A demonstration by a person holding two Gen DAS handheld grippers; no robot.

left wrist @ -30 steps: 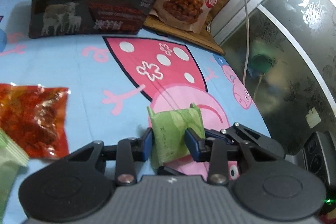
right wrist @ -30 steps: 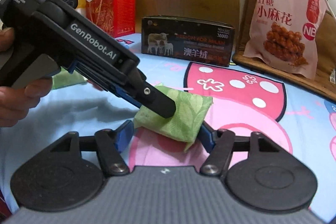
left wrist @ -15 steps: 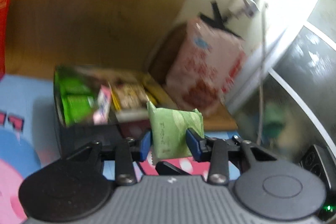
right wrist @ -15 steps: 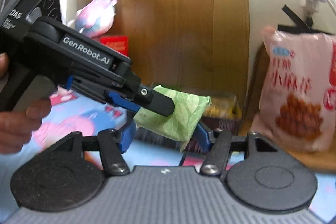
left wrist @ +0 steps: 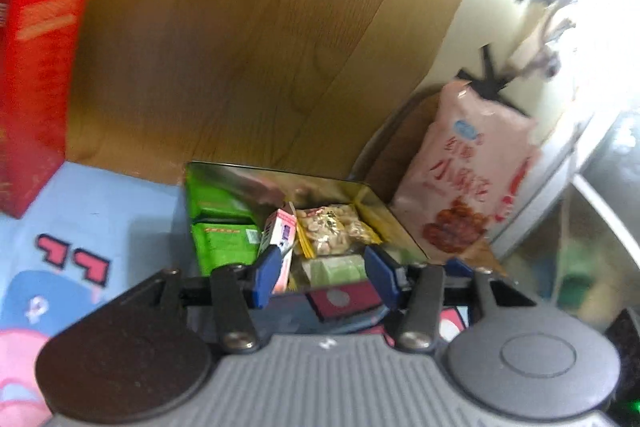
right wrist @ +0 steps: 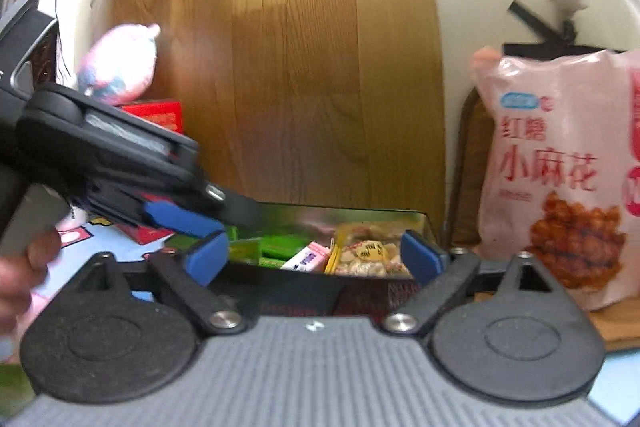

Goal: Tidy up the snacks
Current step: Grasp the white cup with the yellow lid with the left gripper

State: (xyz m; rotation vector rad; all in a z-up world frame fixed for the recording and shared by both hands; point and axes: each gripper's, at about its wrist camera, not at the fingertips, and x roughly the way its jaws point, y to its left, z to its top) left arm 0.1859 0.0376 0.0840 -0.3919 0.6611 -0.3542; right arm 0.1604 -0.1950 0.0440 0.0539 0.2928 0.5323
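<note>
Both tools opening, nothing gripped: left tool (left wrist: 325, 269) over the pale green packet (left wrist: 336, 267) in the tin (left wrist: 276, 175).

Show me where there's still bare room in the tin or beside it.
Inside the tin: bare patch at the back wall, behind the peanut bag. Front is crowded: green packs, pink carton, pale green pack. Outside: bare blue cloth between the red box and the tin. Big pink bag blocks the other side.

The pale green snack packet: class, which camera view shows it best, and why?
Left wrist view: the pale green snack packet lies in the open tin, between that gripper's opening fingers. In the right wrist view I cannot make it out.
</note>
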